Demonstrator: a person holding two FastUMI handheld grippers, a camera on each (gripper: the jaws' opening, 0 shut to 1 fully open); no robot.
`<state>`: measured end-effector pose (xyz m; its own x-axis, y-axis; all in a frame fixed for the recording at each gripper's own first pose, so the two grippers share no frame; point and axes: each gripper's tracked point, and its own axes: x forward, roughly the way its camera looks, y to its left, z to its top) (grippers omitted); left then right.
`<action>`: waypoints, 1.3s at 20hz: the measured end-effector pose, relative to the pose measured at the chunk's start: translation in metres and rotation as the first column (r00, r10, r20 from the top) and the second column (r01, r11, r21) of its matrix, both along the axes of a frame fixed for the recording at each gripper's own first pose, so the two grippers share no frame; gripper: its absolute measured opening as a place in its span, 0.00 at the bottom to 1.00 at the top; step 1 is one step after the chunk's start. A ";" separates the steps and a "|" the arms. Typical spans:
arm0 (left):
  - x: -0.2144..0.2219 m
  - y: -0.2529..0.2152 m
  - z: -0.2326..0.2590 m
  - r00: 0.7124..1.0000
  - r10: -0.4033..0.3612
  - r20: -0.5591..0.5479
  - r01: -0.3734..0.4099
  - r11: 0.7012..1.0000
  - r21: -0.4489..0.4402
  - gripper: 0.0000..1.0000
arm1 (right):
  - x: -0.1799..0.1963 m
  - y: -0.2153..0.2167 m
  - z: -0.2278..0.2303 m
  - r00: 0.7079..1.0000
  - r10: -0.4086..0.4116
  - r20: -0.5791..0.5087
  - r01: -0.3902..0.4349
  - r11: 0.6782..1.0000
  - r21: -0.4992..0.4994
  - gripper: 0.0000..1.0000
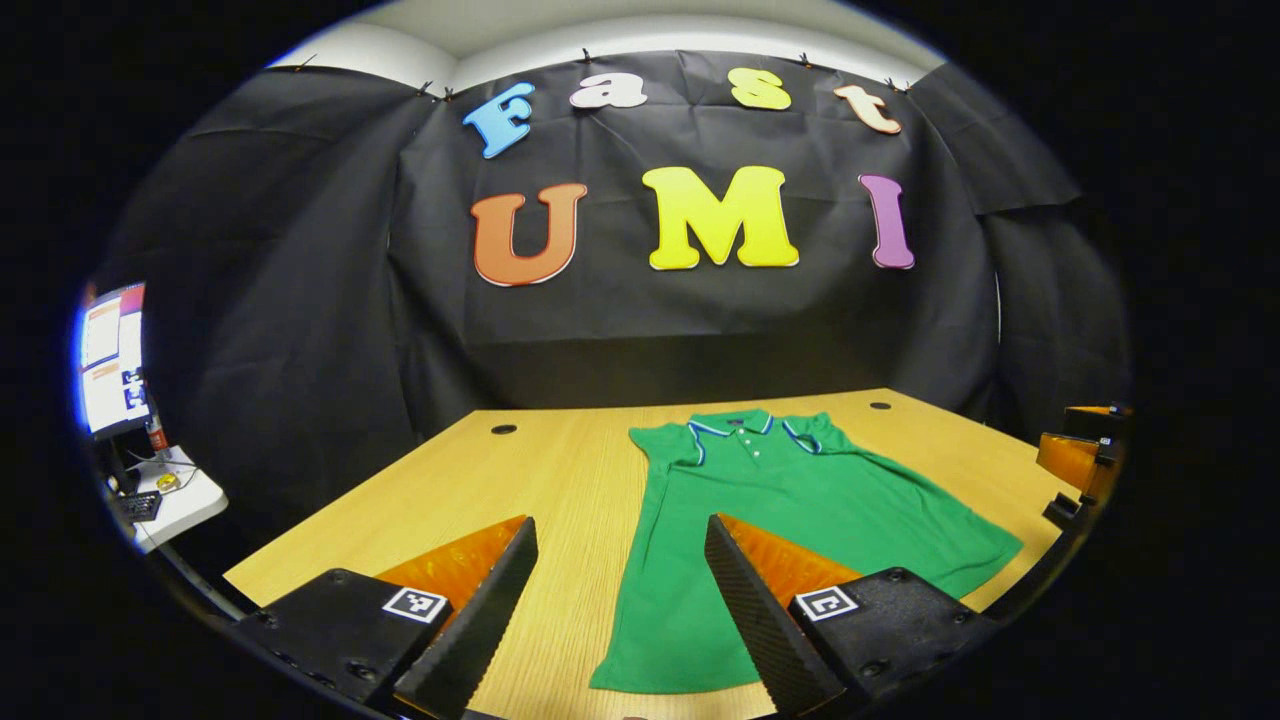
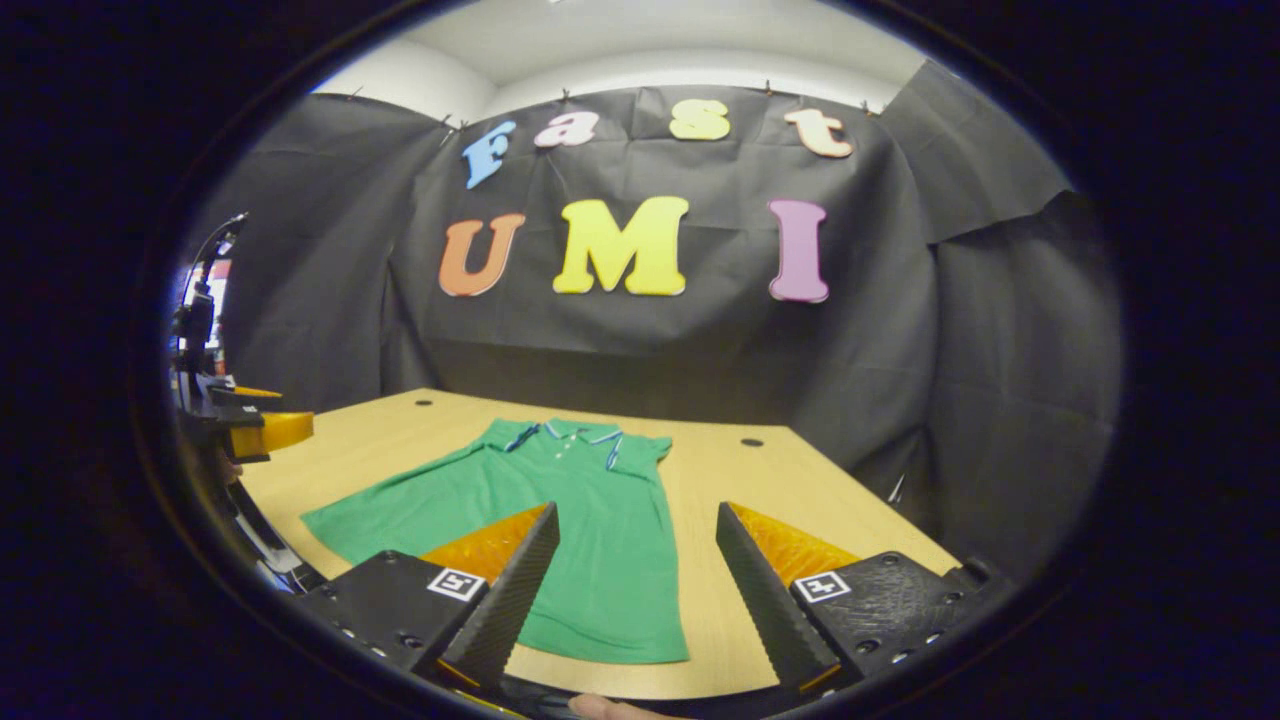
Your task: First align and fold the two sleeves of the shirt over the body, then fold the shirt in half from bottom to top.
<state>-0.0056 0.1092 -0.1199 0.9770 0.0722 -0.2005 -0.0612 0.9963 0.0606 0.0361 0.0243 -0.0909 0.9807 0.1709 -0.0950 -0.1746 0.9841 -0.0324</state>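
Note:
A green polo shirt [image 1: 800, 510] lies flat, front up, on the wooden table [image 1: 520, 470], its striped collar [image 1: 745, 425] at the far end and its hem towards me. My left gripper [image 1: 620, 530] hovers open over the table at the shirt's left edge, holding nothing. In the right gripper view the same shirt [image 2: 570, 510] spreads out to the left. My right gripper [image 2: 637, 515] is open above the shirt's right side near the hem, also holding nothing. Each short sleeve [image 1: 660, 442] [image 2: 652, 447] lies out beside its shoulder.
The right gripper [image 1: 1085, 455] shows at the far right of the left gripper view, and the left gripper [image 2: 245, 425] at the left edge of the right gripper view. The table [image 2: 760, 490] has cable holes [image 1: 503, 429] near the back. A monitor [image 1: 110, 360] stands left of the booth.

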 end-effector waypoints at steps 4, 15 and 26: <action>-0.003 0.007 -0.052 0.996 -0.014 -0.083 0.011 0.999 -0.035 1.00 | 0.000 -0.006 -0.045 0.995 -0.025 -0.098 0.024 1.000 -0.014 0.96; -0.002 -0.012 -0.112 0.980 -0.014 -0.197 -0.006 0.995 -0.098 0.98 | 0.011 -0.006 -0.110 0.962 -0.006 -0.273 0.029 0.996 0.080 0.94; 0.021 -0.029 -0.105 0.970 -0.071 -0.231 0.042 0.991 -0.127 0.11 | 0.033 -0.004 -0.106 0.951 0.049 -0.305 0.029 0.969 0.247 0.01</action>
<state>0.0150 0.0804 -0.2251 0.9035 -0.0206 -0.4281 -0.0029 0.9985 -0.0543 0.0695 0.0208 -0.1967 0.9085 0.2369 -0.3442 -0.1475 0.9526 0.2661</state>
